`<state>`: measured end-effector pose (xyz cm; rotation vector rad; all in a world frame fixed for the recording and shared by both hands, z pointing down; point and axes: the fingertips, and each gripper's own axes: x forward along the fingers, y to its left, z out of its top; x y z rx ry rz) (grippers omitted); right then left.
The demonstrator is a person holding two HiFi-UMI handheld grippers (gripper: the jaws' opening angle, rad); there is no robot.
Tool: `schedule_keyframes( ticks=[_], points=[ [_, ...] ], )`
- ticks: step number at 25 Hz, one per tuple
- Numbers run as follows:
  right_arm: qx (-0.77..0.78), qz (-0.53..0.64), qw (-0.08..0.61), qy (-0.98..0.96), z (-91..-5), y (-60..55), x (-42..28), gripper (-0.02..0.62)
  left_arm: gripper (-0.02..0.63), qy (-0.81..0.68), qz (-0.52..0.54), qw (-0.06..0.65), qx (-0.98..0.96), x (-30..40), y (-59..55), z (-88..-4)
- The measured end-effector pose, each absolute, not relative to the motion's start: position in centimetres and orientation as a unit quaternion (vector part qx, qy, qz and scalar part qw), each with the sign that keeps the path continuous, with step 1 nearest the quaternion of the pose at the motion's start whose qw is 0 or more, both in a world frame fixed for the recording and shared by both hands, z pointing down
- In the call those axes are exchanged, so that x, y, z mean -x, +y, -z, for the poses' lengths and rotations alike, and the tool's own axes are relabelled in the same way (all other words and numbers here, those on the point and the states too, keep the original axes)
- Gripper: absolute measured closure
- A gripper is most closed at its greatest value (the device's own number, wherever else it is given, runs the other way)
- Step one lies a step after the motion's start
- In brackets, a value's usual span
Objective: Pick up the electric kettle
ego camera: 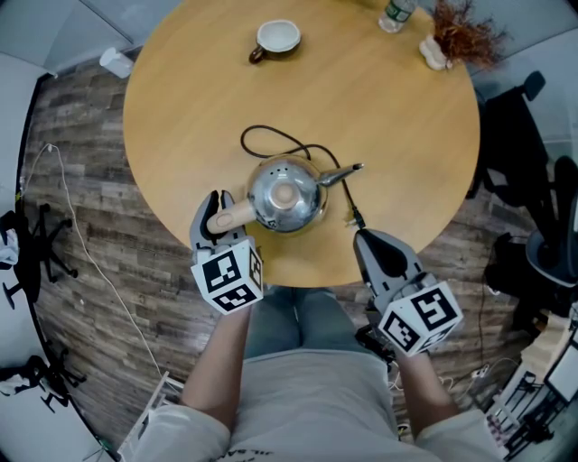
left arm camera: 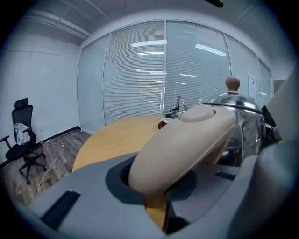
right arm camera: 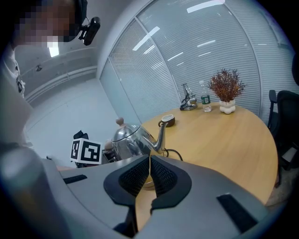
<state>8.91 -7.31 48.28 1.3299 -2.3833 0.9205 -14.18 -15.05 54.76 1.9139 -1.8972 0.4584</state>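
kettle first: the steel electric kettle [ego camera: 287,194] sits on the round wooden desk [ego camera: 388,117], close to the edge nearest the person. its spout [ego camera: 343,173] points right and its beige handle [ego camera: 237,215] sticks out left. the left hand-held gripper [ego camera: 215,221] is clamped on that handle, a jaw pressed against each side. the right hand-held gripper [ego camera: 364,237] hangs just right of the kettle at the desk edge, its jaws squeezed together with nothing between them. a black cord [ego camera: 271,135] loops away behind the kettle. far beyond the kettle stand a cup [ego camera: 276,38], a bottle [ego camera: 396,13] with a green label too small to read, and a dried reddish plant [ego camera: 461,36]. the only print close to the kettle is the black-and-white square pattern on the marker cubes [ego camera: 228,278].
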Motion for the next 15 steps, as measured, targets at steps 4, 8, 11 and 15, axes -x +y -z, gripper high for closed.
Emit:
schedule_keyframes(
  ticks=[4, 8, 11, 15],
  points=[
    [-0.457, -0.316, 0.128, -0.822, -48.2, -7.4, -8.8, 0.563, 0.557, -0.683, -0.162, 0.206, -0.682, 14.5, -15.2, -54.7],
    [-0.456, -0.316, 0.128, -0.822, -48.1, -7.5, -8.8, 0.563, 0.558, -0.688, -0.15, 0.21, -0.679, 14.9, -15.6, -54.1],
    [-0.456, -0.314, 0.128, -0.823, -48.0, -7.6, -8.7, 0.563, 0.563, -0.69, -0.136, 0.216, -0.677, 15.2, -16.0, -53.5],
    [-0.456, -0.313, 0.125, -0.824, -47.7, -7.8, -8.5, 0.563, 0.562, -0.691, -0.141, 0.206, -0.678, 15.4, -16.2, -52.8]
  ],
)
